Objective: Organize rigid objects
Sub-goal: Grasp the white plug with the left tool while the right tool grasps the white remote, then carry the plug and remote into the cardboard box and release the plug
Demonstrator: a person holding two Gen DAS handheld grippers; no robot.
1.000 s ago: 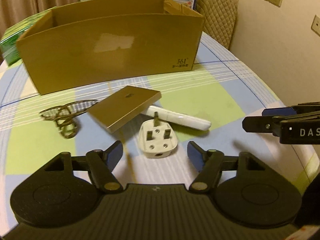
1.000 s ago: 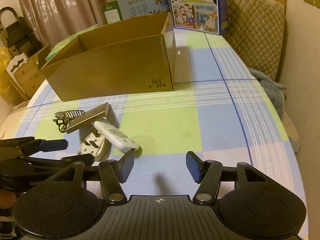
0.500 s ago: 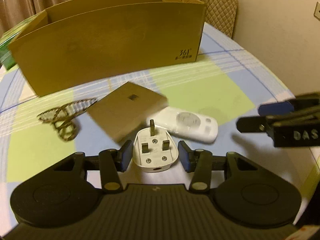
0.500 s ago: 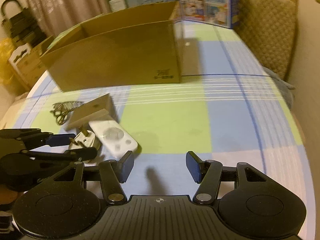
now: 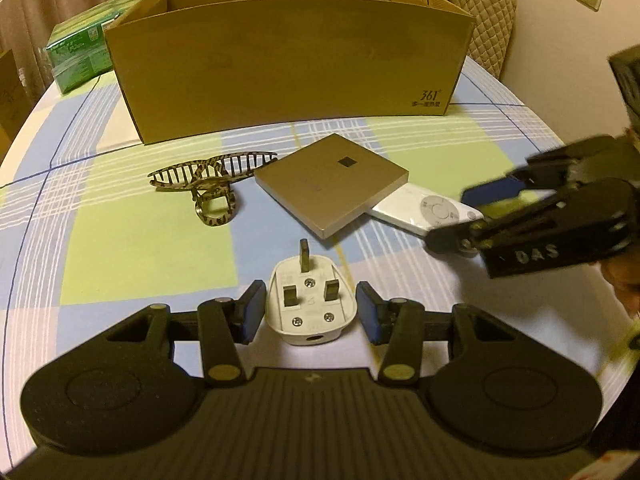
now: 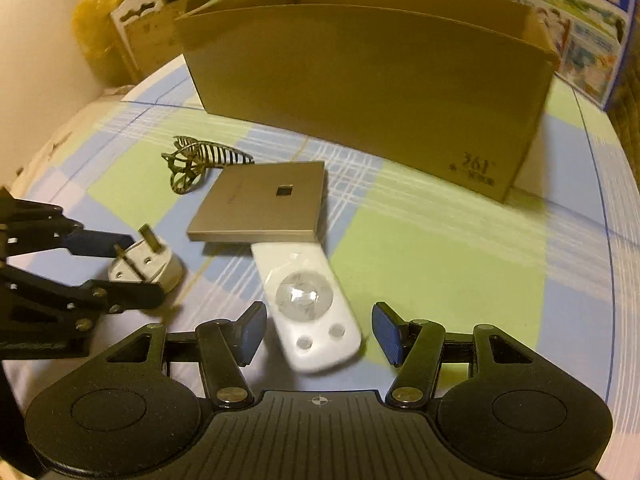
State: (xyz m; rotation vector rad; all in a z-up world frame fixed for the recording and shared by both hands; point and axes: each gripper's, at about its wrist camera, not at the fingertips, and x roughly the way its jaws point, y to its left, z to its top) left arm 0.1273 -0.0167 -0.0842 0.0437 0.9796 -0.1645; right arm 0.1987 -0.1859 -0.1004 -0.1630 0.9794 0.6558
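A white three-pin plug lies pins-up on the checked tablecloth. My left gripper is shut on it, a blue pad against each side. The right wrist view shows the same hold on the plug from the side. A white remote lies with its far end under a gold square panel. My right gripper stands open astride the remote's near end, with a gap at each pad. A patterned hair claw rests left of the panel. An open cardboard box stands behind them all.
A green package sits left of the box and a blue-and-white carton behind its right end. A quilted chair back stands past the table's far right. The round table edge curves close on both sides.
My left gripper came forward around the plug and its jaws closed from wide to the plug's sides. My right gripper rolled, swung left and dropped over the remote, jaws unchanged.
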